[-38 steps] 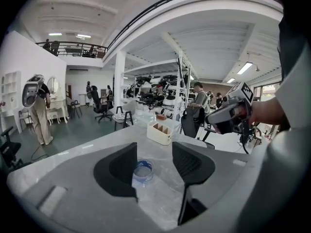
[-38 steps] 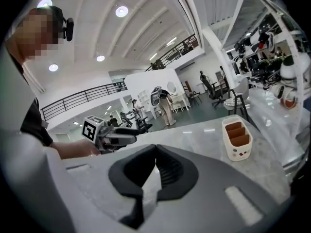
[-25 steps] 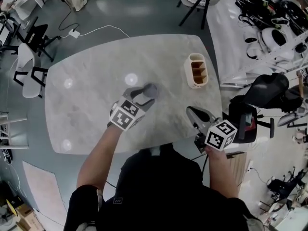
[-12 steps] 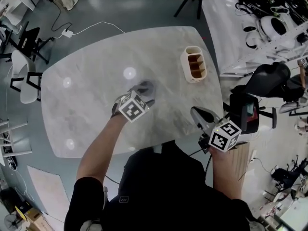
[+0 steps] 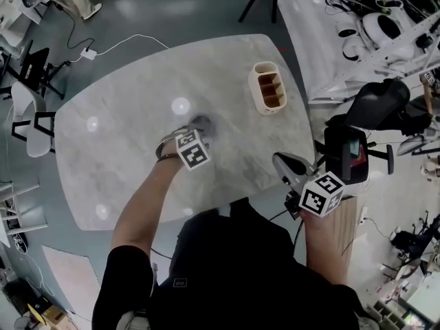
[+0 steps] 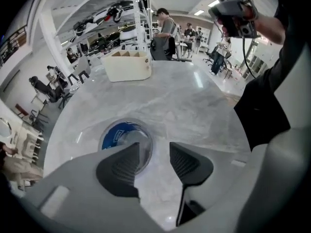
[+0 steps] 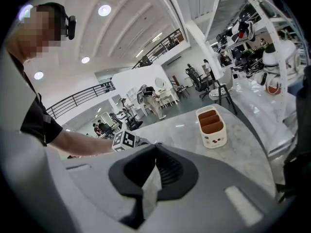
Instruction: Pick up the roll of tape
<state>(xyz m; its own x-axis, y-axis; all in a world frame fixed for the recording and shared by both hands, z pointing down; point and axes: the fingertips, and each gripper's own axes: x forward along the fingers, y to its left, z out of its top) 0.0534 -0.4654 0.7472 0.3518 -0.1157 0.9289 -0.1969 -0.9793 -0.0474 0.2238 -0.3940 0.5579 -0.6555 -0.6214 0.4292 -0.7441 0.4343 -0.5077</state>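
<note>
The right tongs sit low in front with their dark ribbed pads pressed tip to tip and nothing caught between them. Past them runs the pale marble table, with a cream divided holder standing upright near its far right side. From the left a bare forearm reaches over the table, carrying the left tongs, of which mostly the marker cube shows.

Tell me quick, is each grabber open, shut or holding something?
Left gripper: open, jaws closing, with the rim of the roll of tape between them, not gripped yet.
Right gripper: shut, empty.
</note>
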